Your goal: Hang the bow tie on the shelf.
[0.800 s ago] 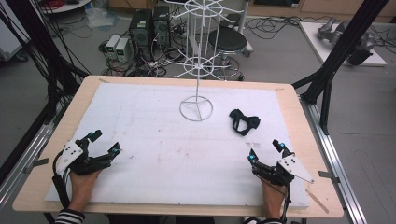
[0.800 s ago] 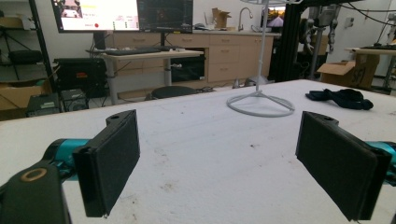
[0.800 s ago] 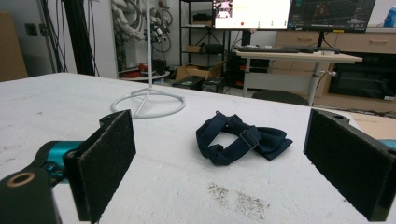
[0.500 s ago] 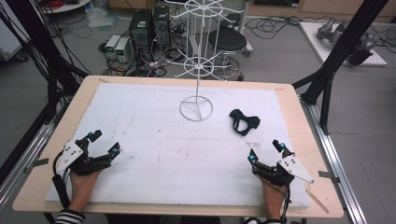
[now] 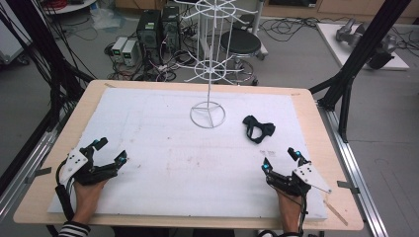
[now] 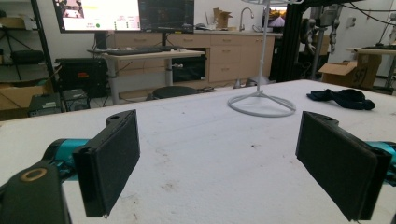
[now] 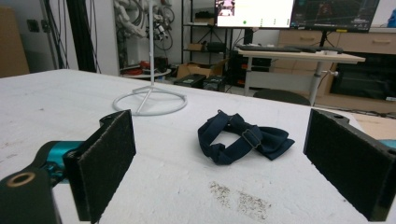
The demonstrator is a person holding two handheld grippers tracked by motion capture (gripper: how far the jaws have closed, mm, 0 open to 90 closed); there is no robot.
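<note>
Resting near: both hands are sitting at the table's (image 5: pixel 306 106) near edge, jaws spread and pinching nothing.
Right gripper (image 5: pixel 281 160): facing the dark bow tie (image 5: pixel 258 128), likely readying a reach.
Left gripper (image 5: pixel 109 150): waiting well apart.
Bow tie: lying flat on the white pad.
Wire stand (image 5: pixel 208 89): standing beyond, probably the hanging spot.

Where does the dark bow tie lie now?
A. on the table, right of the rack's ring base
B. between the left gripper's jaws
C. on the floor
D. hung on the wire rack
A: the bow tie lies flat on the table, right of the rack.
</note>
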